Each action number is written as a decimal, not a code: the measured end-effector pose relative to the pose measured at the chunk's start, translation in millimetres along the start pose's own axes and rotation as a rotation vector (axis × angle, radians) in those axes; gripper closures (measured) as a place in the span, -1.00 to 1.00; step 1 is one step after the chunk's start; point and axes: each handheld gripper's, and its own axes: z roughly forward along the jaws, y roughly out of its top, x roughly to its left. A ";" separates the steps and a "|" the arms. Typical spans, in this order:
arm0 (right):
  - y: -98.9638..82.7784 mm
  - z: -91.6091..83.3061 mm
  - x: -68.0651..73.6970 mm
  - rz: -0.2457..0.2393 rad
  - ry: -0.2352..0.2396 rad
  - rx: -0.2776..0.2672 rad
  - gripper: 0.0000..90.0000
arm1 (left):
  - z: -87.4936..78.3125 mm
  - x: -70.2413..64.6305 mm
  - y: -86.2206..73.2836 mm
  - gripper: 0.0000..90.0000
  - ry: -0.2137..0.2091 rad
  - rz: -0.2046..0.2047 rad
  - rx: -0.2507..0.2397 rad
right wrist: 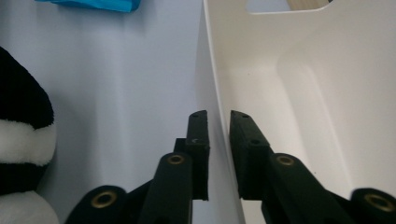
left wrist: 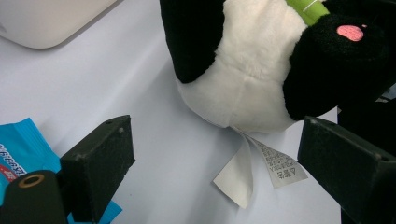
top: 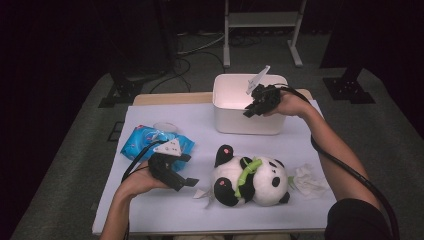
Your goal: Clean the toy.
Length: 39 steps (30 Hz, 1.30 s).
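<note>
where tongs [right wrist: 219,122] grip, bin [top: 232,107] upright

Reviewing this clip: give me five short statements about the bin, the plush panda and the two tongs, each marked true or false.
1. The right tongs straddle the front wall of the white bin, one jaw inside and one outside. True.
2. The left tongs are shut on the panda's label. False: the jaws stand wide open, with the label lying between them untouched.
3. The plush panda sits inside the bin. False: it lies on the table, in front of the bin.
4. A blue packet lies on the table near the left tongs. True.
5. A crumpled white tissue lies to the right of the panda in the high view. True.
</note>
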 end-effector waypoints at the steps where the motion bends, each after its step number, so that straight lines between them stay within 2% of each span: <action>1: -0.2 -0.2 -1.2 0.009 -0.005 -0.005 0.82 | 0.0 0.1 -0.2 -0.78 0.001 -0.001 0.001; 5: -1.2 -0.2 -2.6 0.021 0.009 -0.011 0.84 | -0.2 0.2 -0.6 -0.78 0.003 -0.002 -0.003; 18: -1.3 -1.7 0.4 0.008 0.067 -0.018 0.92 | 0.2 0.8 -1.4 -0.78 0.003 -0.009 0.000; 30: -1.6 -5.8 19.2 -0.025 0.113 -0.008 0.93 | 4.1 -0.3 -1.0 -0.78 -0.006 -0.009 0.001; 39: -2.2 -8.7 43.2 -0.060 0.129 -0.012 0.93 | 9.3 -0.4 -1.0 -0.78 -0.019 -0.007 0.013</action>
